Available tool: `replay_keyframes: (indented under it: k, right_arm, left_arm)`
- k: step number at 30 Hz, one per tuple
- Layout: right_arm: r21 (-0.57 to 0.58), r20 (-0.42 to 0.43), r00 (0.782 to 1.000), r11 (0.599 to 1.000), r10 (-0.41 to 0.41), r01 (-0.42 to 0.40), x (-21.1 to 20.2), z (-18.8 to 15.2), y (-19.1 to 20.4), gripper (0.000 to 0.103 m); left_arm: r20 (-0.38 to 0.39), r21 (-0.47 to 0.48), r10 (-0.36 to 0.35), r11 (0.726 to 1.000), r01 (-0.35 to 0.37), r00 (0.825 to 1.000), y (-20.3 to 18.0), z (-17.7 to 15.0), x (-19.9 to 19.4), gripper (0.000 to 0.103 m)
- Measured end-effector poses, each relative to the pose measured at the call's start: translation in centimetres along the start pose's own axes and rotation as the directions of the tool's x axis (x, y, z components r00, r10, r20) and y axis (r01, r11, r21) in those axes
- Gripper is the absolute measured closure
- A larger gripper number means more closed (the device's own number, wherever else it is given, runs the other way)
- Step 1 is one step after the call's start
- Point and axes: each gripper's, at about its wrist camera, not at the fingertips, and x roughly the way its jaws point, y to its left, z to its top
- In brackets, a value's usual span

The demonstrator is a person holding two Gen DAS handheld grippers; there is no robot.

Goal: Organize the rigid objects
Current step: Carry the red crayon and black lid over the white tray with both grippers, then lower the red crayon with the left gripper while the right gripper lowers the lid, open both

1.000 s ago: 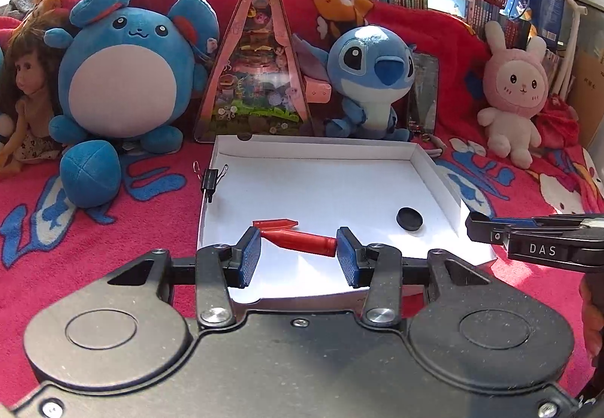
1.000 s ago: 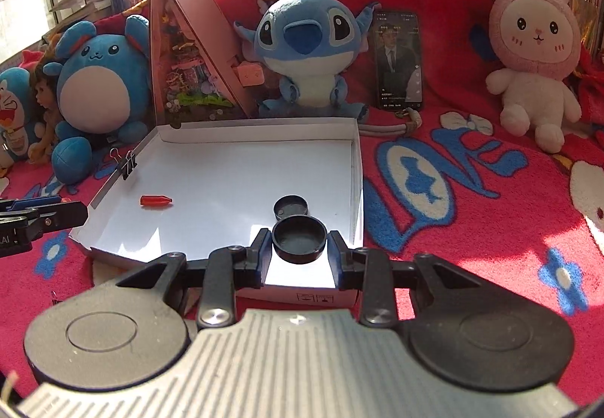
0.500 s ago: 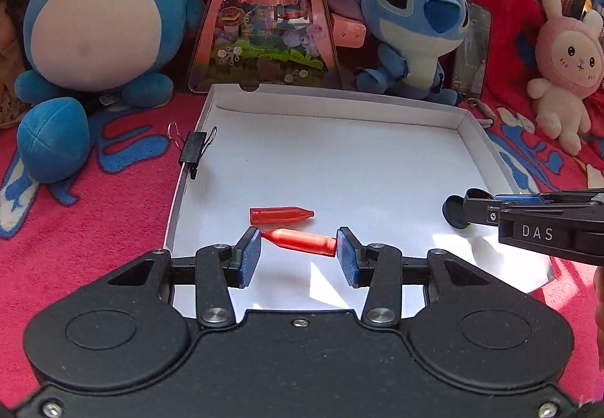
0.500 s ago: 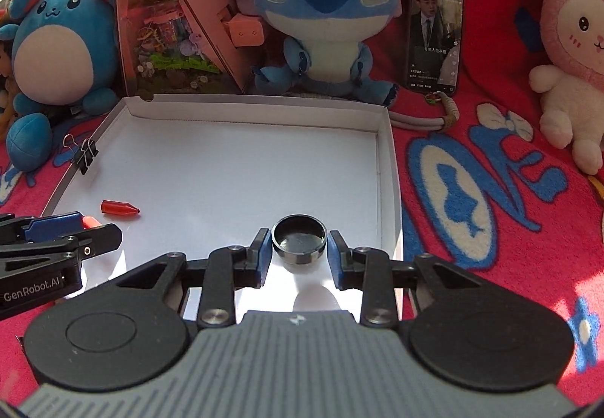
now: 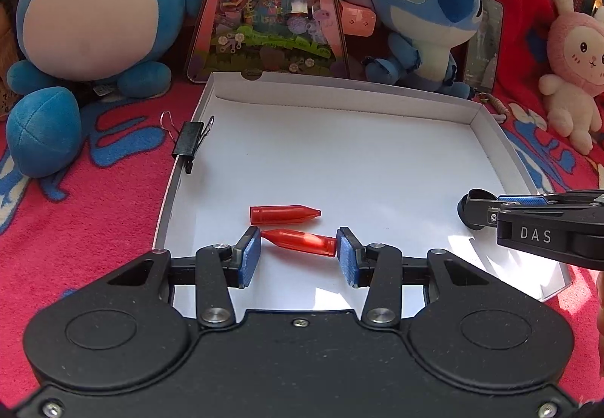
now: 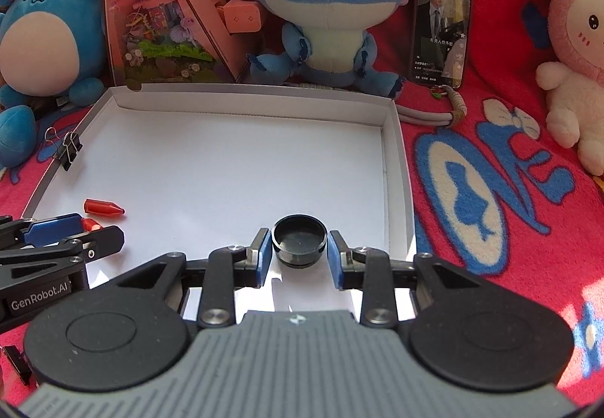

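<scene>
A shallow white tray (image 5: pixel 339 88) lies on a red blanket. My left gripper (image 5: pixel 298 252) is shut on a red pointed cap (image 5: pixel 302 240), held end to end between the blue pads low over the tray's near left part. A second red cap (image 5: pixel 285 214) lies on the tray floor just beyond it. My right gripper (image 6: pixel 299 254) is shut on a round black cap (image 6: pixel 299 238) near the tray's (image 6: pixel 245 101) right front corner. A dark rim shows right under it; whether that is a second cap I cannot tell. In the right wrist view the left gripper (image 6: pixel 94 229) enters from the left.
A black binder clip (image 5: pixel 188 139) grips the tray's left rim. Behind the tray stand a round blue plush (image 5: pixel 87 10), a pink triangular box (image 5: pixel 264 3), a blue big-eared plush (image 6: pixel 324 3), a phone (image 6: pixel 441 18) and a pink rabbit plush (image 6: pixel 577 52).
Both grippers came forward and down over the tray, each keeping its cap. The held black cap now covers the black cap that lay on the tray. Hardly any motion in the last half second.
</scene>
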Motion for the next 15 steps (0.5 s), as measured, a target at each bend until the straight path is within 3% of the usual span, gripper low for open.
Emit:
replay_keyframes:
  k: [15]
  right_arm:
    - [0.001, 0.0, 1.0, 1.0, 0.001, -0.001, 0.3, 0.08, 0.0, 0.065]
  left_arm:
    - [0.009, 0.016, 0.009, 1.0, -0.009, 1.0, -0.14, -0.03, 0.05, 0.061]
